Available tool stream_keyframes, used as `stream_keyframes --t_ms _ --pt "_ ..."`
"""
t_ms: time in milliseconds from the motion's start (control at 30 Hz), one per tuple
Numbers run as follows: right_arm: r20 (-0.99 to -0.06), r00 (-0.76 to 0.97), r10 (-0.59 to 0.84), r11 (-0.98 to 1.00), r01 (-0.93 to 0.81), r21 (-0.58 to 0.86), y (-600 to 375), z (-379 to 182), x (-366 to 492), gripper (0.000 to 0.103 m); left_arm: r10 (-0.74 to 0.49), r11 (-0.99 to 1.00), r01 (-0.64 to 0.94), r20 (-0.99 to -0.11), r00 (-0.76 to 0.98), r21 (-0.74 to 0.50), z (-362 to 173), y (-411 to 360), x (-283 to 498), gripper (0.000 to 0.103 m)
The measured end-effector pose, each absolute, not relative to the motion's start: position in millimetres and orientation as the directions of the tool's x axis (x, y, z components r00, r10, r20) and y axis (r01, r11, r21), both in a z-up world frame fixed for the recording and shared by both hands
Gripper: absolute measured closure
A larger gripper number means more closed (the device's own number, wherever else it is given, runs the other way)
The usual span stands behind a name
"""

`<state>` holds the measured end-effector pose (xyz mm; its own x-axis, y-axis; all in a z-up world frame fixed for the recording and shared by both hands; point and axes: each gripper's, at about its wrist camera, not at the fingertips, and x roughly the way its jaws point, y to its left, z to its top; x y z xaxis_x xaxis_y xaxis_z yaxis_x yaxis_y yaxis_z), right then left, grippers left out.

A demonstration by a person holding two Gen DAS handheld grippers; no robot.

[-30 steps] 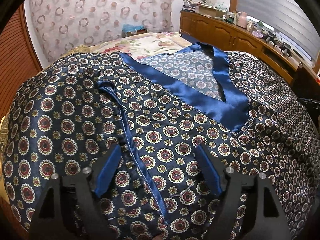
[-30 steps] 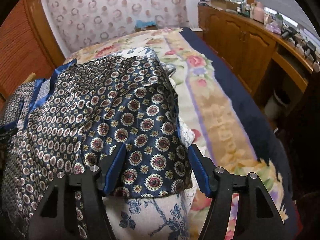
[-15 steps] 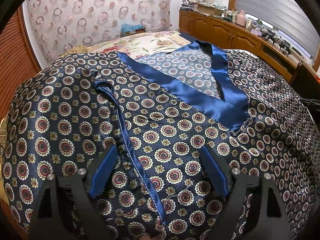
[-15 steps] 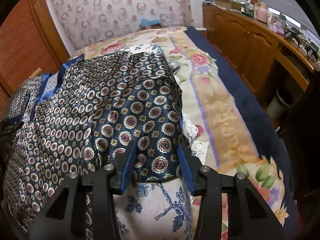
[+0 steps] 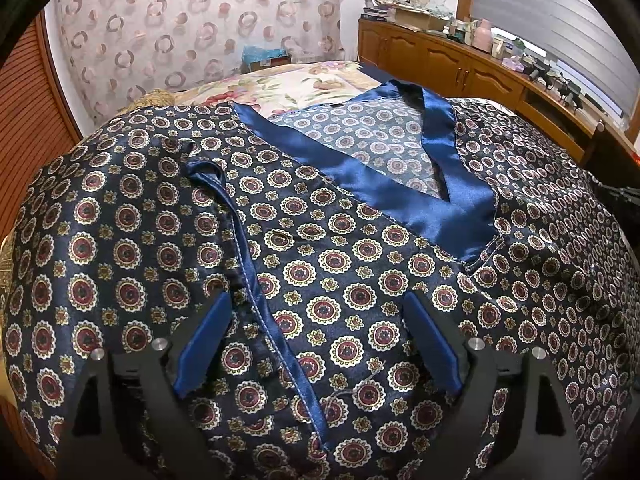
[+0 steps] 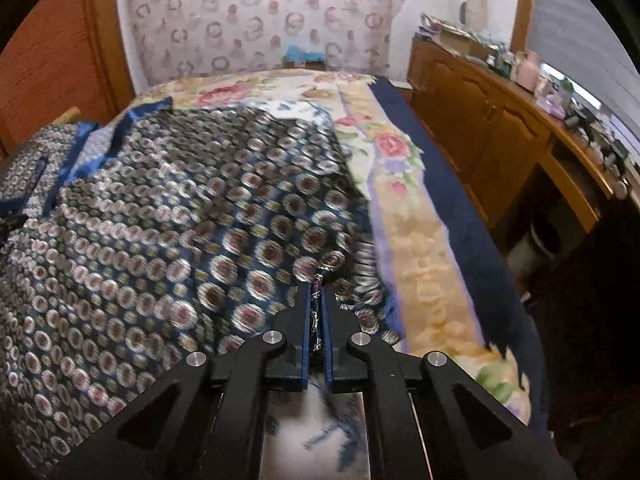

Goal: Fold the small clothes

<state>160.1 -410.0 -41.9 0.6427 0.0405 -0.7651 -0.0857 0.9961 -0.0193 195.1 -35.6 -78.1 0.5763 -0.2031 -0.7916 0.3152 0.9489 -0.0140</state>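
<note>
While the patterned garment [image 5: 320, 264] covers most of the bed [image 6: 420, 216], a floral bedspread shows along the bed's right edge and far end, and a wooden cabinet [image 6: 480, 120] cluttered on top runs just beside that right edge. A curtain with ring prints [image 5: 192, 32] hangs behind the far end, and a reddish slatted panel [image 5: 24, 120] stands by the left side. A blue-and-white printed cloth [image 6: 312, 420] lies under the garment's near right corner, partly hidden by the right tool.

The garment is dark navy satin with round medallions, its plain blue neckband [image 5: 440, 200] lying open in a V toward the far end, and a thin blue tie strap [image 5: 256, 280] running down its front. The left tool [image 5: 316, 344] hangs over that front with its jaws wide, nothing pinched; the strap passes between them. The right tool [image 6: 316, 312] has just been closing and now has its jaws pressed together on the garment's near right edge, with a fold of fabric caught between the pads; that view is blurred
</note>
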Motion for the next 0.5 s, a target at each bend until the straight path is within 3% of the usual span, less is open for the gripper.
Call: stream_keyframes --t_ms 267,500 --pt "-0.688 0.701 0.190 0.975 -0.219 0.046 -362 -9 176 0.101 -0.224 0.957 0.286 -0.758 0.613 -0.051 -66 -28 185 0.014" --pt "-0.713 0.632 0.304 0.932 -0.351 0.087 -308 -25 179 0.101 -0.226 0.963 0.263 -0.704 0.673 -0.058 -44 -17 170 0.014"
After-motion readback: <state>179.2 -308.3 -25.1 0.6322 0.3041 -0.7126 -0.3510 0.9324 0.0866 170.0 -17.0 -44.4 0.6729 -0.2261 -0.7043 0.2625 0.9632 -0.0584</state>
